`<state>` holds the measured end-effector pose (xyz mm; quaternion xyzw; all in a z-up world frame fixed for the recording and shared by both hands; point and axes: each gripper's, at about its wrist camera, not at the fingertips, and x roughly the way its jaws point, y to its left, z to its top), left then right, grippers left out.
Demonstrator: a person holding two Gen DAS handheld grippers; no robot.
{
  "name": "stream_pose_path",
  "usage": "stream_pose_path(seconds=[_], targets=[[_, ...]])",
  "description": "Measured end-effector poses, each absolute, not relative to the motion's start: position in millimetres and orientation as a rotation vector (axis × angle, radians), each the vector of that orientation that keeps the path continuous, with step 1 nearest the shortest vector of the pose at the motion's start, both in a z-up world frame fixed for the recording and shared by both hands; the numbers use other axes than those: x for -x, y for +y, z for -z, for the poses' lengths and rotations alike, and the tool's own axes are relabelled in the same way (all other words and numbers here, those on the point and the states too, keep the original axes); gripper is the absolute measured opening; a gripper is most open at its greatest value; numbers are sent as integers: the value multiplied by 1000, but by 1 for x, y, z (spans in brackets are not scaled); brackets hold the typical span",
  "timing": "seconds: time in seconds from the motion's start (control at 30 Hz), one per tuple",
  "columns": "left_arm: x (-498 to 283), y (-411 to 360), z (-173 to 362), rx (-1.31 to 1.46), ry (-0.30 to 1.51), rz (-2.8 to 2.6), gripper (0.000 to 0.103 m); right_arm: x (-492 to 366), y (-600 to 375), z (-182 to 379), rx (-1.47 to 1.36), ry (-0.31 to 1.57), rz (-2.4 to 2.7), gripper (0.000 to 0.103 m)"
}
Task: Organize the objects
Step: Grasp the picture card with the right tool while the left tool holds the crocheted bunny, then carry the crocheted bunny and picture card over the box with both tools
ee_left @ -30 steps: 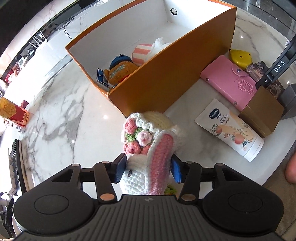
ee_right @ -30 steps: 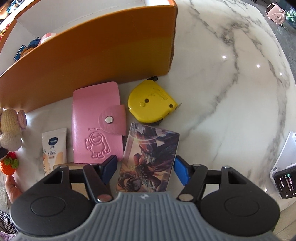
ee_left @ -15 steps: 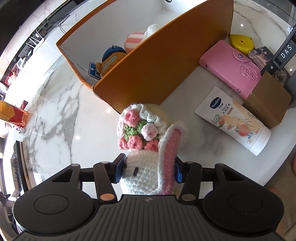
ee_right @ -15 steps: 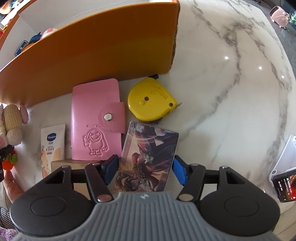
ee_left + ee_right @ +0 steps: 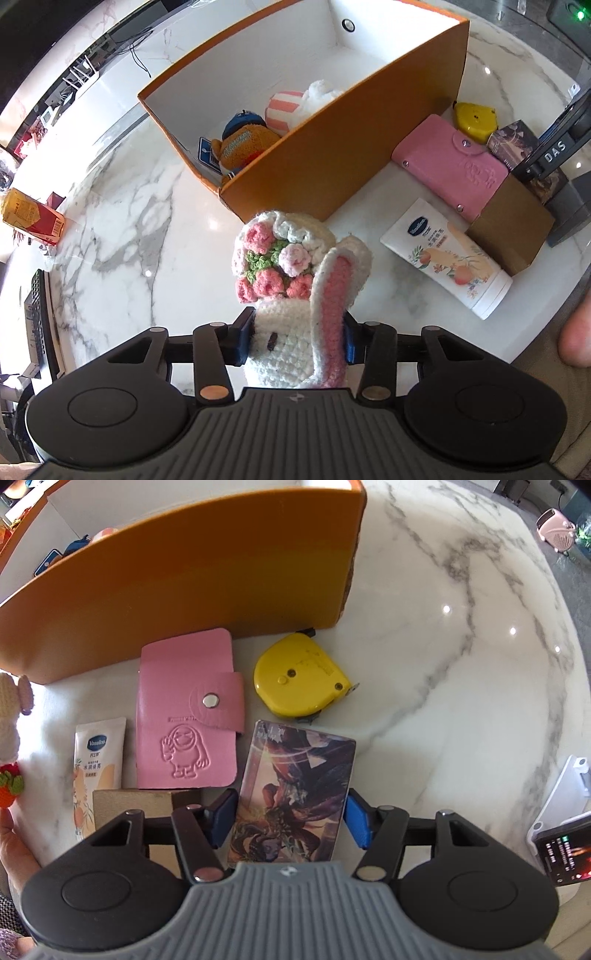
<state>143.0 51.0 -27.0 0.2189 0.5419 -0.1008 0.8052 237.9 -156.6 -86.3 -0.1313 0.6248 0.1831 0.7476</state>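
- While the left gripper (image 5: pixel 297 339) is clamped on both sides of a crocheted bunny (image 5: pixel 295 295) (white body, pink-lined ear, a bunch of pink knitted roses), the toy hangs just in front of the near corner of the orange box (image 5: pixel 332 162), outside it and above the marble table (image 5: pixel 122 236).
- Inside the orange box lie an orange plush toy (image 5: pixel 245 146) and a pink-striped soft item (image 5: pixel 284 107), against the near wall.
- Along the outside of the box's near wall sit a pink card wallet (image 5: pixel 188 716) and a yellow tape measure (image 5: pixel 301 675), both just beside it.
- Nearer the camera than the wallet lie a lotion tube (image 5: pixel 98 753) and a brown cardboard box (image 5: pixel 133 805), farther from the orange box.
- The right gripper (image 5: pixel 290 819) stands open, its blue pads either side of an illustrated card pack (image 5: pixel 295 790) lying on the table; I cannot tell whether they touch it.
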Motion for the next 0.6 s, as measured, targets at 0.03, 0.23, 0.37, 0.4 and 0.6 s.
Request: stream_pose_path(seconds=[0.03,0.23,0.37,0.4,0.6], targets=[[-142,51,22,-449,1157,225,52,-237,-156,82,289,1356,-402,63],[-139,48,-12,-310,1147,278,51,-224,-149,51,275,1285,-401,63],[-135,40,-37,-236,1118,328,51,-224,-149,39,246,1239,-429,63],[-133,38,-43,-224,1107,338,51,-223,-148,33,245,1227,-435,63],[-133,41,-78,-123,1042,359,51,-211,-146,-13,233,1149,-494,63]])
